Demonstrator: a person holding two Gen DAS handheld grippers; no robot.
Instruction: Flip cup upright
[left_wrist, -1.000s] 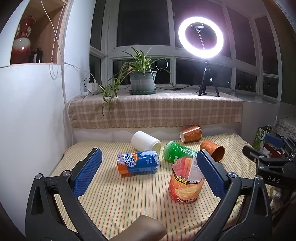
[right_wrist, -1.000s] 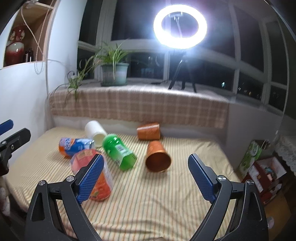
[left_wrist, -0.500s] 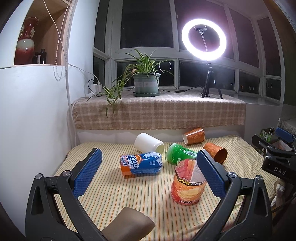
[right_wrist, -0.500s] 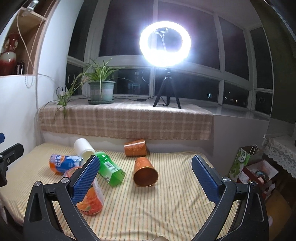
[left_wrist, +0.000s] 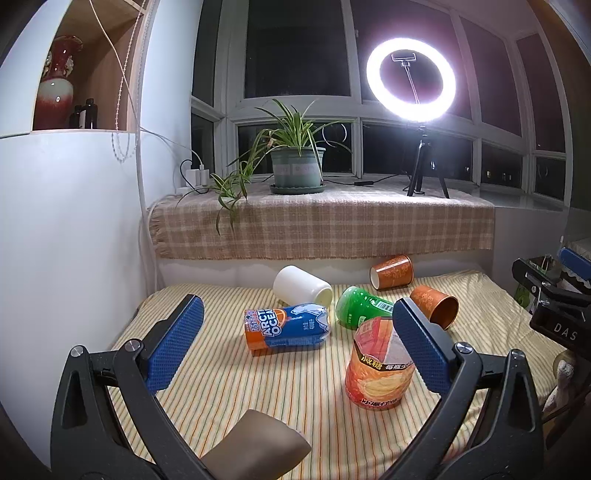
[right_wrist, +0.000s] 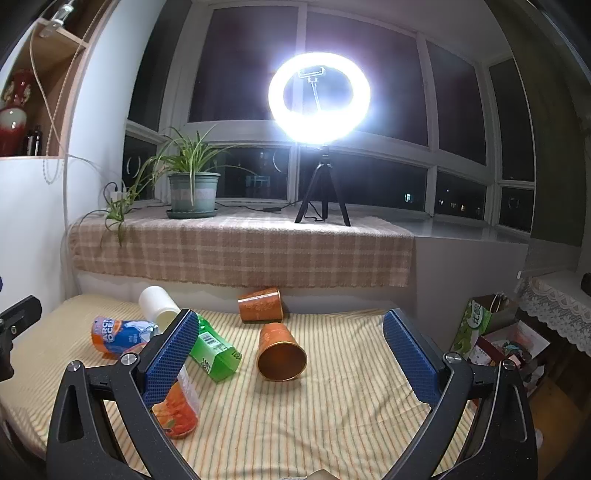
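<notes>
Both views have pulled back and tilted up over the last second: the ring light (right_wrist: 319, 101) sits higher and the cups look smaller and farther off. No cup has moved.

Right tool (right_wrist: 291, 345): released, jaws wide, nothing between them. The nearer copper cup (right_wrist: 281, 356) lies on its side on the striped bed cover (right_wrist: 332, 424), mouth toward the camera, roughly centred in the jaw gap but well short of it. A second copper cup (right_wrist: 261, 305) lies on its side behind it, near the back edge.

Left tool (left_wrist: 297, 345): also released and empty. The snack cup (left_wrist: 378, 365) appears base-up near its right finger (overlap only, no contact evident). White cup (left_wrist: 302, 286), green cup (left_wrist: 360, 308) and blue-orange cup (left_wrist: 286, 328) all lie tipped.

Judgement: retreat, not approach; the flip is not yet begun. Nearer copper cup seems the likeliest target for the right tool.
</notes>
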